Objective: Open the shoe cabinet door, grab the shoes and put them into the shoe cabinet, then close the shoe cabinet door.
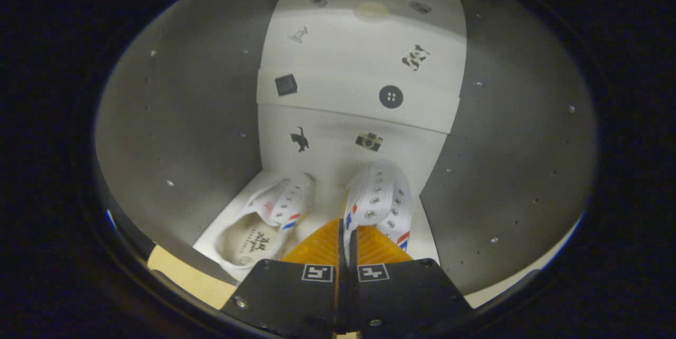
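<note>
Beyond the fingers, the shoe cabinet (185, 133) is opening out as a deep compartment, its grey side walls rising to either side and its white back panel (359, 64), dotted with small stickers, standing straight ahead. Its door is out of sight, so the opening step looks done and the placing step appears to be in hand. On the white shelf floor (422, 238) one white canvas shoe (266, 217) is lying ahead and to the left of the fingers, toe toward the back panel. A second white shoe (380, 201) is sitting just ahead of the gripper (346, 238), whose fingers are pressed nearly together and pinching this shoe's upper edge between them, the thin white rim showing in the narrow gap.

Judging from this, the next move is calling for easing the held shoe down until its sole is resting on the shelf, then spreading the fingers and backing straight out. Room is tight: the right wall is standing close beside the held shoe, the other shoe is near on the left, and only a narrow strip of shelf is lying between the two.
</note>
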The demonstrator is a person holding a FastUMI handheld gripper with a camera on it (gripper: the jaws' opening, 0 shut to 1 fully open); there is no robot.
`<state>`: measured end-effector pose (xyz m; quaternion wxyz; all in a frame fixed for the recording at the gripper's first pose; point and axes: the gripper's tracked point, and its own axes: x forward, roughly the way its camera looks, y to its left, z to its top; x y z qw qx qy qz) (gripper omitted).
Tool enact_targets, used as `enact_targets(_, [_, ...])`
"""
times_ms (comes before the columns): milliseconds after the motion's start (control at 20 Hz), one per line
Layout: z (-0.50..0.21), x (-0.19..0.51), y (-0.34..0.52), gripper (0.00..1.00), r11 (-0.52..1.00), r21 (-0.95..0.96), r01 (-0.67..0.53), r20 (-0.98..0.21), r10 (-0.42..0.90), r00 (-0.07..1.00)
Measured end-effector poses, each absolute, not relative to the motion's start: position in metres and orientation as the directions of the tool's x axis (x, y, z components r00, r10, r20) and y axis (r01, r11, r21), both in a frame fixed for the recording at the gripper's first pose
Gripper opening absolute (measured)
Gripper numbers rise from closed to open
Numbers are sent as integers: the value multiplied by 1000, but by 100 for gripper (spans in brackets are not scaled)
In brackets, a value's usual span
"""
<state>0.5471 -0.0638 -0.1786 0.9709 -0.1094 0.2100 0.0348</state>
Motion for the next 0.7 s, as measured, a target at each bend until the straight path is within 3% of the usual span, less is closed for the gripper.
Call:
enact_targets(300, [-211,560,-65,4,982,-164,-98,-489,6,872])
enact_targets(700, [-221,565,-63,11,987,-137,-78,-479,3,878])
